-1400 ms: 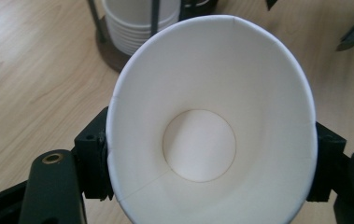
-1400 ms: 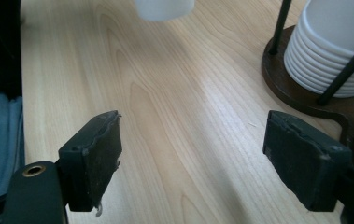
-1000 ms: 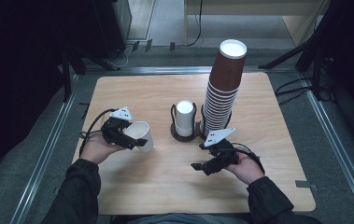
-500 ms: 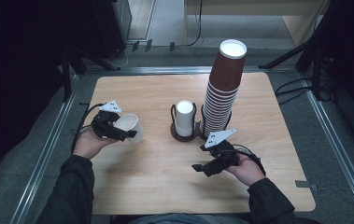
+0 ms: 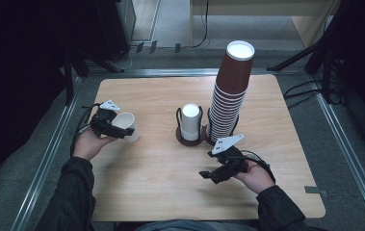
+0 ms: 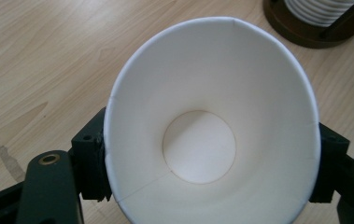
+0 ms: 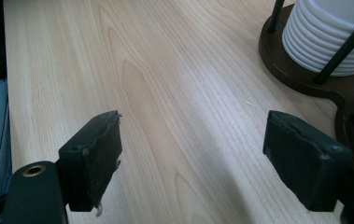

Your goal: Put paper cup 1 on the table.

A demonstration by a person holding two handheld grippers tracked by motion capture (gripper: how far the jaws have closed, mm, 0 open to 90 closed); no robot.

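Left gripper view puts the white paper cup [image 6: 212, 126] right between your left gripper's [image 6: 212, 168] fingers [image 6: 88, 161], which clamp its wall from both sides hard enough to squeeze the rim into an oval. You look straight down its mouth to the round base, so its long axis runs along the gripper. From the high view, that cup [image 5: 126, 127] sits tipped at the left of the light wooden table [image 5: 161, 192], well apart from the dark round cup holder [image 5: 189, 137] with its short white stack [image 5: 190, 120] and from the tall brown paper cup stack [image 5: 228, 96] beside it. Your left gripper [image 5: 117, 130] is the one on it; any placing move runs rightward toward the holder. Your right gripper [image 5: 208, 174] hangs near the table's front, its fingers [image 7: 93, 156] spread wide over bare wood, grasping nothing.
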